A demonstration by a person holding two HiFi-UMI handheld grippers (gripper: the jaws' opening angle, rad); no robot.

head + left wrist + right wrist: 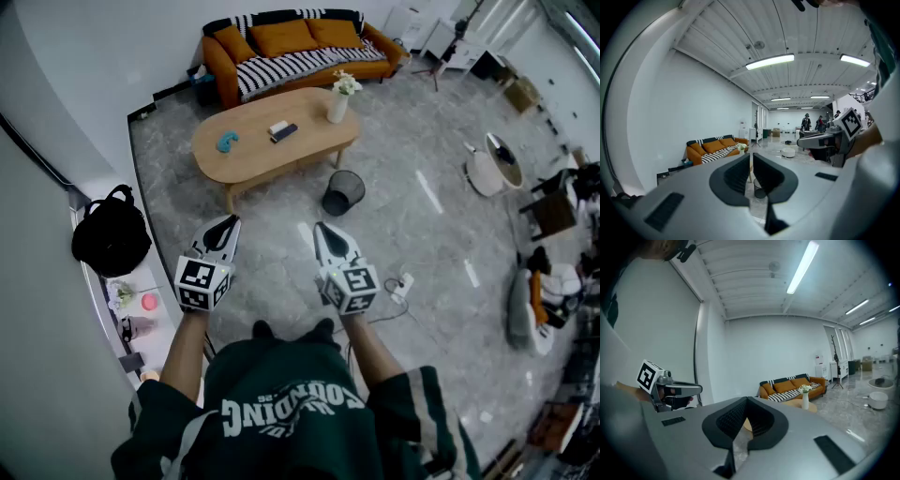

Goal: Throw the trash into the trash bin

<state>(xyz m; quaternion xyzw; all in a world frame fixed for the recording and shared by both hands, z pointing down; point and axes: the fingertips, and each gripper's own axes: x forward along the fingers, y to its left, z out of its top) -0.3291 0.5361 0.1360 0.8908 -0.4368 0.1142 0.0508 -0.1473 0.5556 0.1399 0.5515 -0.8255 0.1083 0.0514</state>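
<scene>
Here, left tool (224, 223) and right tool (322, 230) held forward, side by side, jaws together

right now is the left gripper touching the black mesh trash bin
Apart. The head view shows the left gripper with open grey floor between it and the black mesh trash bin, which stands by the coffee table.

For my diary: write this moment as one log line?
left gripper: shut, empty | right gripper: shut, empty | mesh trash bin: beside wooden coffee table
</scene>
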